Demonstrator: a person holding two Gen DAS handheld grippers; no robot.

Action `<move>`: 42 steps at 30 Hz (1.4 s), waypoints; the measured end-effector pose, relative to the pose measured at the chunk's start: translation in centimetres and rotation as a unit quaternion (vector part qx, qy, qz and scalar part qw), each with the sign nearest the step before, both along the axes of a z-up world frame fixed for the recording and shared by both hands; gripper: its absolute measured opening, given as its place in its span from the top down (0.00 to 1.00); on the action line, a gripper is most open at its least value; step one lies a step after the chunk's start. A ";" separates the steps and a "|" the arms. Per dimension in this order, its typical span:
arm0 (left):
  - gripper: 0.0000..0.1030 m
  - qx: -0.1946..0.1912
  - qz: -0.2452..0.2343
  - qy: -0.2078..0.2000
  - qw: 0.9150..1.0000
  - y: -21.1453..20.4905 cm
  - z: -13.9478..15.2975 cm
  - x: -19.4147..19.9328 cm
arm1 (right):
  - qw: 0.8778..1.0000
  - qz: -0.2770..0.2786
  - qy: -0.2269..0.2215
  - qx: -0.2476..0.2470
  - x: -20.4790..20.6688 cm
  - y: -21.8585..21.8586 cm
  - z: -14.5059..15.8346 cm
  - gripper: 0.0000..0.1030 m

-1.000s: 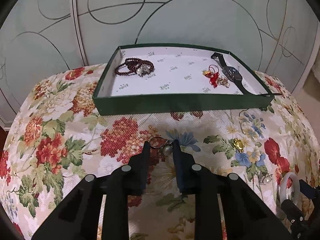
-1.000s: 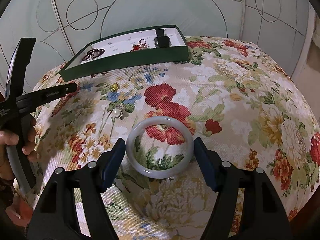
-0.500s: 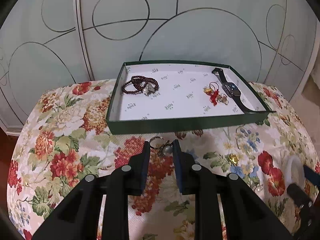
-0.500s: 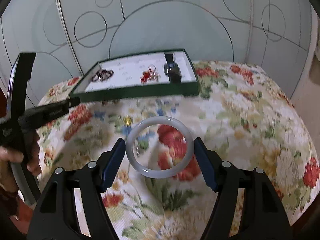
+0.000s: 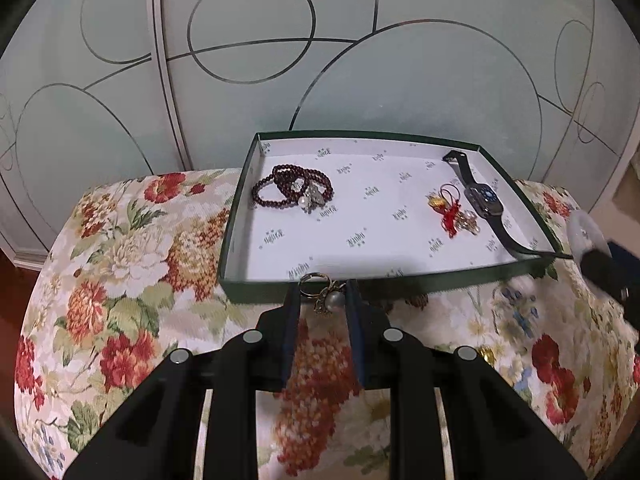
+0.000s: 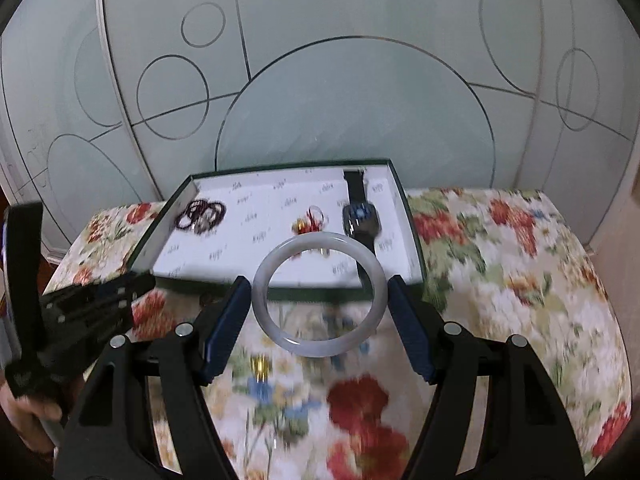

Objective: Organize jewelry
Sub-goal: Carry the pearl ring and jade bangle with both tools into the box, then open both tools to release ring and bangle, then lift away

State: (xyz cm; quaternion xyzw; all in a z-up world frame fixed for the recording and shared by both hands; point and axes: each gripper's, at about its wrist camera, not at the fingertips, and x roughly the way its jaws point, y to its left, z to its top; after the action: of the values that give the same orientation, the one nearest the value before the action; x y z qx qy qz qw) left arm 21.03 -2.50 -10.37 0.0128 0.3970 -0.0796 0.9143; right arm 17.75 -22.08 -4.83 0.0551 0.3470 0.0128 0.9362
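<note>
Left gripper [image 5: 320,300] jaws clamp a pearl ring [image 5: 325,295] at the green tray's [image 5: 400,286] near wall.

Motion blur smears the floral cloth [image 6: 500,264] across the right wrist view, leaving a small gold trinket [image 6: 260,364] too soft to identify. The pale bangle [image 6: 320,294] hides part of the watch [image 6: 360,220] strap and the tray's [image 6: 412,240] front wall. In the left wrist view, the right gripper [image 5: 600,256] is blurred and cut off at the frame's edge.
</note>
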 end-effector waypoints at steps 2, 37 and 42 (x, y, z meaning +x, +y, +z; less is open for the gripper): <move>0.77 0.000 0.004 0.002 1.000 -0.1 -0.1 0.9 | 1.000 0.002 0.000 0.000 1.7 0.2 0.1 0.32; 0.60 0.019 0.041 0.028 0.999 0.3 -1.6 4.5 | 0.998 0.036 0.047 0.008 7.0 1.5 -2.0 0.31; 0.55 0.034 0.031 -0.002 0.999 -0.6 0.2 0.7 | 0.999 0.025 0.044 0.005 2.2 -0.5 -1.6 0.31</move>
State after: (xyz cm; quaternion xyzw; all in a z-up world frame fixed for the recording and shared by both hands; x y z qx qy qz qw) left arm 21.75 -3.14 -10.19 0.0318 0.3982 -0.0374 0.9160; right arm 19.99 -22.62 -6.44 0.0513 0.3893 0.0358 0.9190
